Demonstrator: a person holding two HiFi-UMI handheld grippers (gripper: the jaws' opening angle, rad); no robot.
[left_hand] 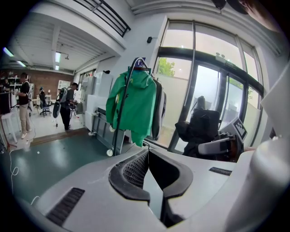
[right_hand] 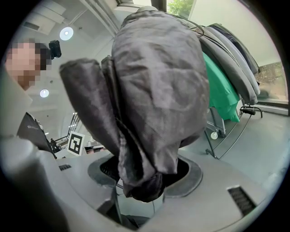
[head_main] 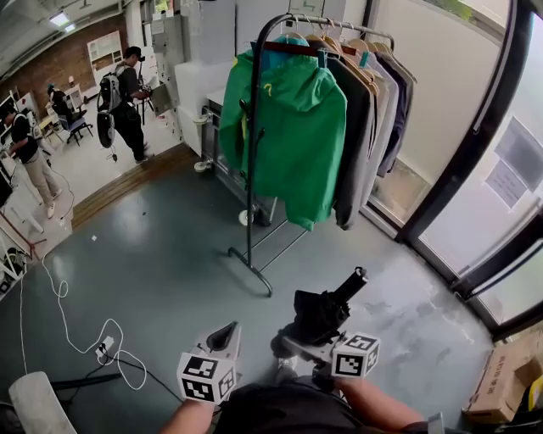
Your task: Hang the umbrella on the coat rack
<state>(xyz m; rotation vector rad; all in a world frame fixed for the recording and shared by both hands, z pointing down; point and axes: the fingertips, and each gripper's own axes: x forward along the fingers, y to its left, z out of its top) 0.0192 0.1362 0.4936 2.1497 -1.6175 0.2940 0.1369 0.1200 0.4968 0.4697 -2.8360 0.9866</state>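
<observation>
Right gripper: clamping the folded umbrella.
Left gripper: jaws sitting together, holding nothing.
Floor: lying open up to the coat rack base.

The scene was lit chiefly by daylight admitted through the glass doors at the right of the head view, where the panes were washed out almost to white. A pale sheen was laid on the grey floor, and only faint, soft shadows were left beneath the coat rack. The back room was brightened by a ceiling lamp. Strong fisheye bending was seen in both gripper views, with black corners and bowed windows. The umbrella, close to the lens, was rendered dark, its creases sharp.
</observation>
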